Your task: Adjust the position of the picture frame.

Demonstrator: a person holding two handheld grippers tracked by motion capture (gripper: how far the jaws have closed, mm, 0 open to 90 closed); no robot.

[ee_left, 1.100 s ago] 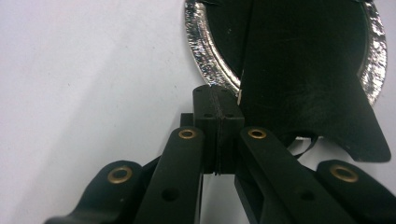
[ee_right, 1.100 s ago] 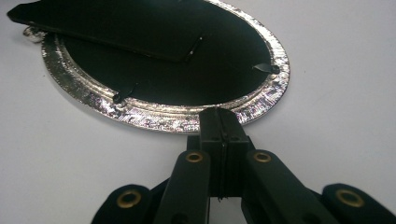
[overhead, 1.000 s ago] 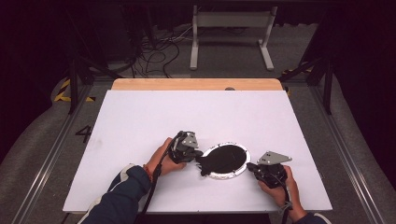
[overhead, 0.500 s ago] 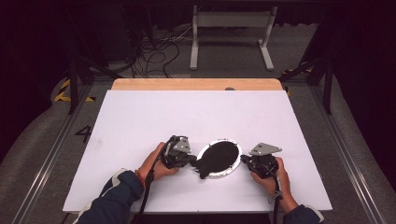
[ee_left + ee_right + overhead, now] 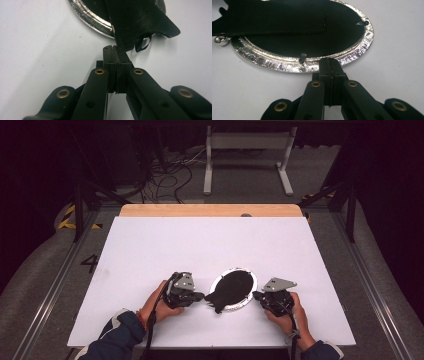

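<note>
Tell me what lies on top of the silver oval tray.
A black flat cloth-like piece lies on the silver oval tray, covering most of its dark middle and sticking out past its rim toward the left tongs. What lies beneath that piece is hidden.

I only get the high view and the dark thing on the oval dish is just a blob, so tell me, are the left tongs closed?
Observer: Yes. In the left gripper view the left tongs are shut, with their tips against the edge of the black fabric piece. I cannot tell whether they pinch it.
Operator: And the right ones?
Observer: The right tongs are shut too, with their tips at the near rim of the silver oval dish.
Operator: Anything small on that rim?
Observer: A small black clip sits on the rim, just left of the tips in the right gripper view.
</note>
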